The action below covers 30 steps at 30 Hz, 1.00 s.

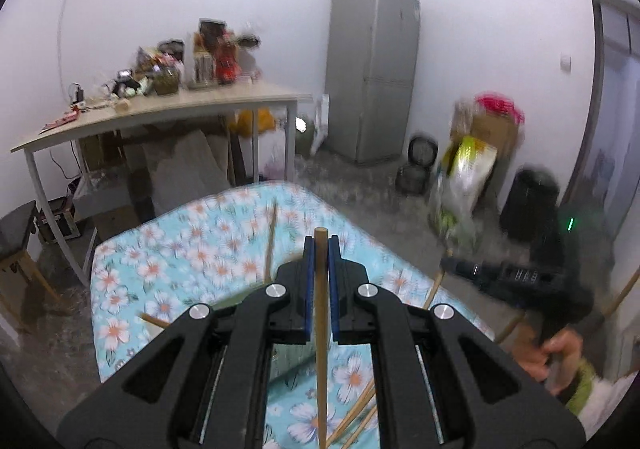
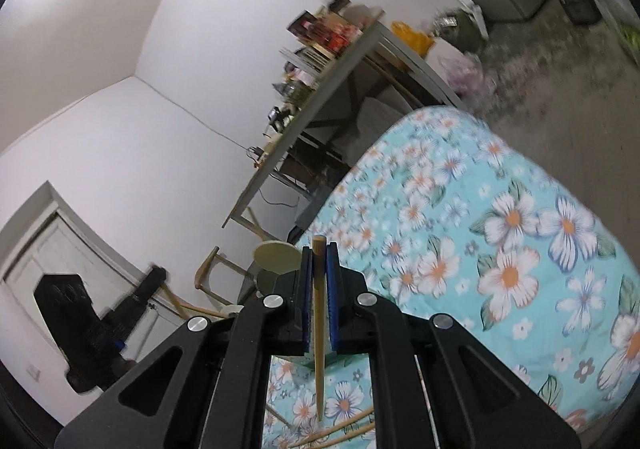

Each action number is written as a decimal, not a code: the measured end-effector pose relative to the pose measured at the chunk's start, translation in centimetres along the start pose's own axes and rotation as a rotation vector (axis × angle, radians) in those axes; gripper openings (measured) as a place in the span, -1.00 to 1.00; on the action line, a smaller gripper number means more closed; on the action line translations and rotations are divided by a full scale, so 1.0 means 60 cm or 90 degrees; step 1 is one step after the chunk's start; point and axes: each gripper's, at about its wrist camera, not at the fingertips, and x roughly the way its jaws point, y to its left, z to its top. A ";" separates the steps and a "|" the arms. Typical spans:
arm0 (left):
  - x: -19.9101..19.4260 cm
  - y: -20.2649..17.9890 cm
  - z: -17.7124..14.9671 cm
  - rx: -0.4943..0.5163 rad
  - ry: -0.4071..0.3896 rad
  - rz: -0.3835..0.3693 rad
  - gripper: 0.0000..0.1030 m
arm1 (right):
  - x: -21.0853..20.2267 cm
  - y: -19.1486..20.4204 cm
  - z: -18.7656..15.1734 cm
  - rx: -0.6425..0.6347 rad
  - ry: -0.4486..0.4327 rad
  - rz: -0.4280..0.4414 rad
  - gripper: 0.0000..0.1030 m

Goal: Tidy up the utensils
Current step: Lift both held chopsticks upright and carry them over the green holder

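Left wrist: left gripper [image 1: 321,245] pinches 1 chopstick [image 1: 321,329]; right gripper [image 2: 319,253] pinches another chopstick [image 2: 319,329] above floral tablecloth [image 2: 500,249].

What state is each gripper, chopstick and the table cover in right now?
Left gripper: shut on a chopstick.
Left chopstick: clamped between the blue fingers, lifted off the cloth.
Right gripper: shut on a chopstick.
Right chopstick: clamped, tapered tip hanging free.
Loose chopsticks: lying scattered on the cloth.
Floral tablecloth: spread flat over the table.
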 end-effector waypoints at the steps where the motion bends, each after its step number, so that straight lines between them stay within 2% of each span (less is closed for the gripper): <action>1: -0.015 0.004 0.006 -0.008 -0.016 0.000 -0.89 | -0.003 0.008 0.002 -0.009 -0.004 0.001 -0.87; 5: -0.070 0.020 0.050 -0.036 -0.112 0.000 -0.89 | -0.006 0.021 0.003 -0.025 -0.007 -0.001 -0.87; 10: -0.099 0.028 0.089 -0.056 -0.214 0.013 -0.89 | -0.004 0.024 0.003 -0.026 -0.007 -0.003 -0.87; 14: -0.090 0.033 0.104 -0.053 -0.258 0.057 -0.89 | -0.002 0.029 0.003 -0.030 -0.004 -0.006 -0.87; 22: 0.002 0.063 0.091 -0.045 -0.269 0.159 -0.89 | 0.009 0.028 0.004 -0.033 -0.001 -0.014 -0.87; 30: 0.080 0.099 0.048 -0.059 -0.232 0.225 -0.89 | 0.012 0.018 0.003 -0.022 0.004 -0.019 -0.87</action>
